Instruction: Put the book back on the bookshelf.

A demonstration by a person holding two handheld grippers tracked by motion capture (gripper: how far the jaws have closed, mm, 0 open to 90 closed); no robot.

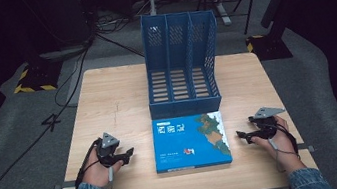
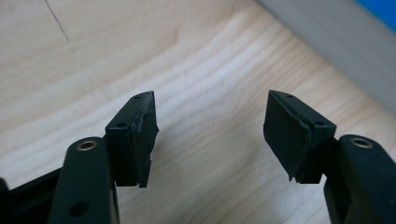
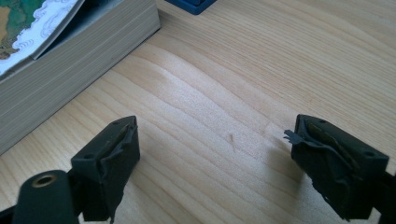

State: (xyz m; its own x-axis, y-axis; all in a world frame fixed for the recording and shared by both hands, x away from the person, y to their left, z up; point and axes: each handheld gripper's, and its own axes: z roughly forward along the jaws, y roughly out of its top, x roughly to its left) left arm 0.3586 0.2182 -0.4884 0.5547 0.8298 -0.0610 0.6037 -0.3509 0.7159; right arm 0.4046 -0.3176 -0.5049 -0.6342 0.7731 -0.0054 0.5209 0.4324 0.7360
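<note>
On the light wooden table (image 1: pixel 106 98), a thick blue book (image 1: pixel 190 142) lies flat between the left gripper (image 1: pixel 126 155) and the right gripper (image 1: pixel 241 135), both with jaws wide and holding nothing.

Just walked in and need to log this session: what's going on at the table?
A person sits at a wooden table with a gripper in each hand. A thick blue book lies flat between them, just in front of an upright blue file rack with three slots. The left gripper and the right gripper rest on either side of the book, jaws open and pointing at it, apart from it. Nothing is held yet.
</note>
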